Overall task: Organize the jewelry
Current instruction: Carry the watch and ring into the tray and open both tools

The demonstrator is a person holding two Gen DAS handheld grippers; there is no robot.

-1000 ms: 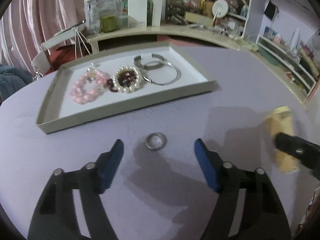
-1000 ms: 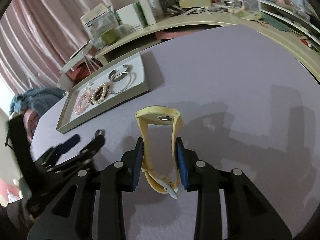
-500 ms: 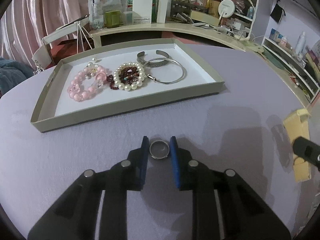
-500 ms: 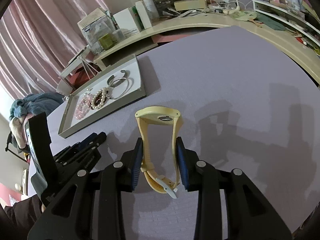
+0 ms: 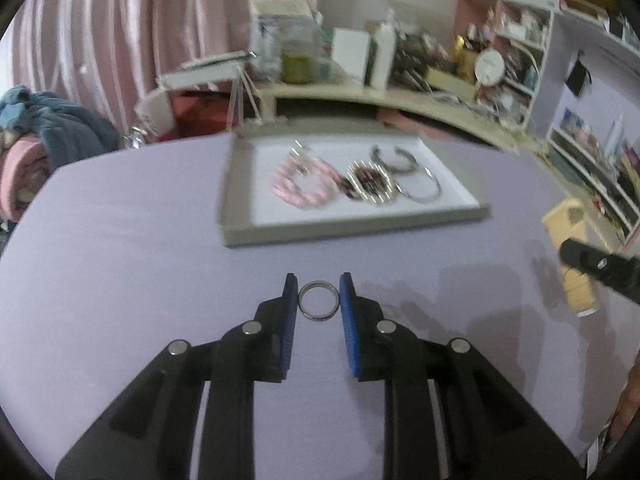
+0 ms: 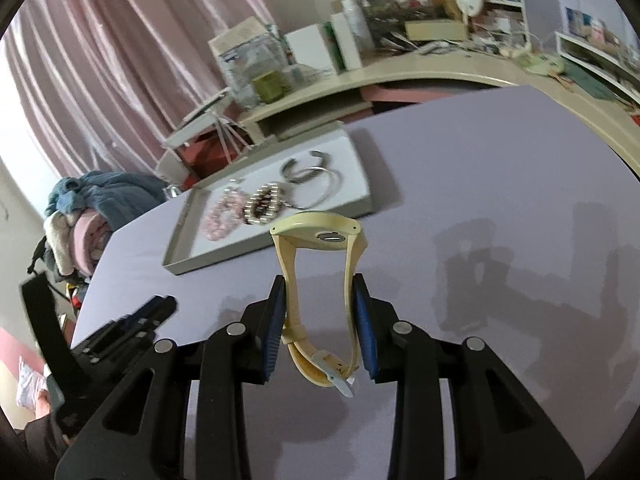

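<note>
A small silver ring (image 5: 319,302) is pinched between the blue pads of my left gripper (image 5: 319,292), lifted off the lilac tabletop (image 5: 120,264). My right gripper (image 6: 319,294) is shut on the strap of a pale yellow watch (image 6: 320,236), whose case points away from me. Beyond both lies a shallow grey tray (image 5: 340,232) (image 6: 188,262) with a white floor, holding a pink bead bracelet (image 5: 304,188), a pearl and dark bead bracelet (image 5: 370,186) and silver bangles (image 5: 416,184). The watch (image 5: 570,224) and right gripper also show at the right edge of the left wrist view.
A cluttered cream shelf (image 5: 400,100) with boxes, bottles and a round clock curves behind the table. Pink curtains (image 5: 100,40) hang at the back left. A pile of blue and pink cloth (image 6: 88,208) sits off the table's left side.
My left gripper closed on the ring, then rose and pulled back from the tray with it. My right gripper lifted slightly, still holding the watch.
</note>
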